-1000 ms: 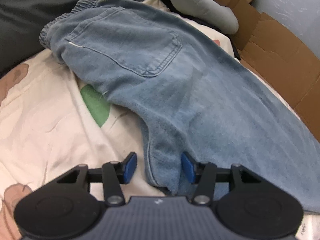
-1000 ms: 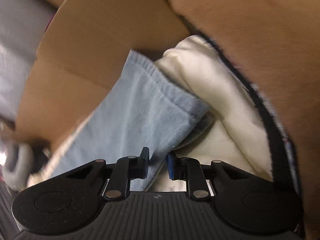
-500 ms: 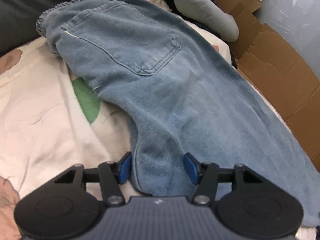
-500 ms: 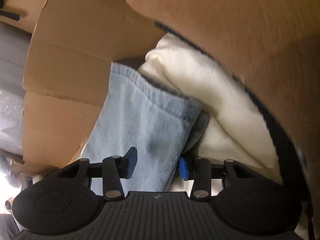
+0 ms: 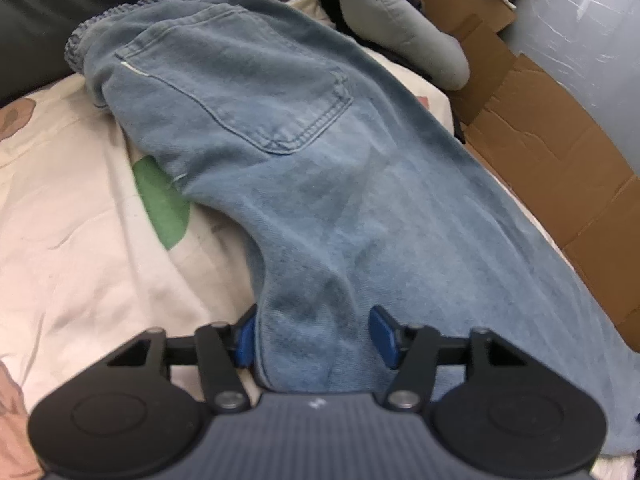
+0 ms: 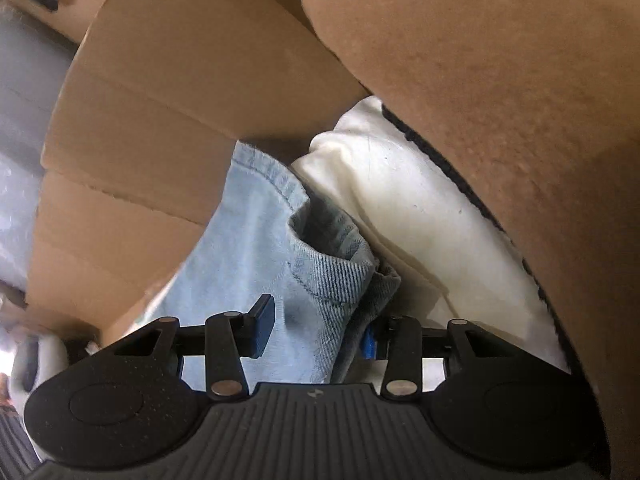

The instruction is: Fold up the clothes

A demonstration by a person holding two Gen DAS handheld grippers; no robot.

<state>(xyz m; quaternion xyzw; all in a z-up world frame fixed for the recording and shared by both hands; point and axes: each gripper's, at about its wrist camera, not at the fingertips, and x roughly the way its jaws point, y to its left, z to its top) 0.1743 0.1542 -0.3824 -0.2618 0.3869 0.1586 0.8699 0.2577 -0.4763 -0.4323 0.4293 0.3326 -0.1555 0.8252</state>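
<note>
1. A cream bedsheet (image 5: 80, 240) with a green patch and brownish prints covers the surface; brown cardboard (image 5: 560, 168) lines its right side, and a grey stuffed cushion (image 5: 400, 28) lies at the far end.
2. Light blue jeans (image 5: 320, 184) lie on the sheet, long axis running from the elastic waistband at far left diagonally to the near right; the back pocket faces up.
3. The left gripper (image 5: 316, 334) straddles the crotch fold, its jaws opening with denim between the blue pads, and the right pad stands clear of the cloth.
4. Only the right wrist view shows the leg hem (image 6: 320, 264), which points toward the cardboard beside a cream cloth (image 6: 420, 208).
5. The right gripper (image 6: 316, 330) stands half-wide around the hem, its left pad off the denim.
</note>
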